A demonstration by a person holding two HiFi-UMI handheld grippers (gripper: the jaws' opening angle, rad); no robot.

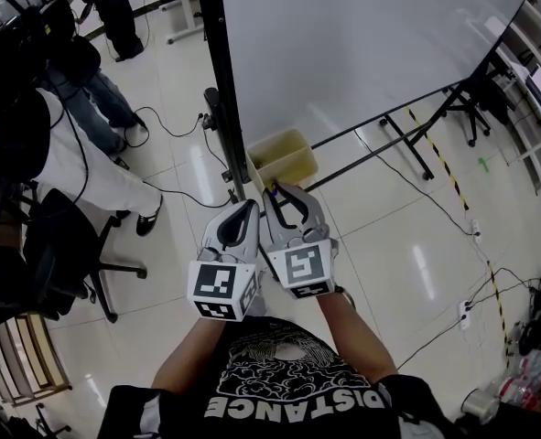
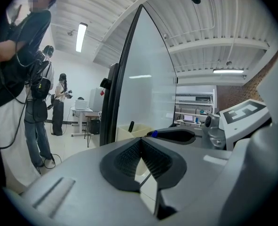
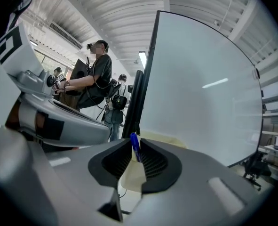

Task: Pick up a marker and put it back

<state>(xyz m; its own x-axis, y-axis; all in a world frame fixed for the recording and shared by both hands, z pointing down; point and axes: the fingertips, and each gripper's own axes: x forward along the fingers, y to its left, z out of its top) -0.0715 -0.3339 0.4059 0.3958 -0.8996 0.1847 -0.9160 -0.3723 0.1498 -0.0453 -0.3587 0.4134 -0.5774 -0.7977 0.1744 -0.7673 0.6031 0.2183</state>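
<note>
One blue marker is clamped, roughly upright, between the jaws of the right gripper. It is held close to one yellowish bin beside the dark frame of one whiteboard. One black marker is seen standing in that bin. The left gripper is held just beside the right one, its jaws pressed together on nothing.
</note>
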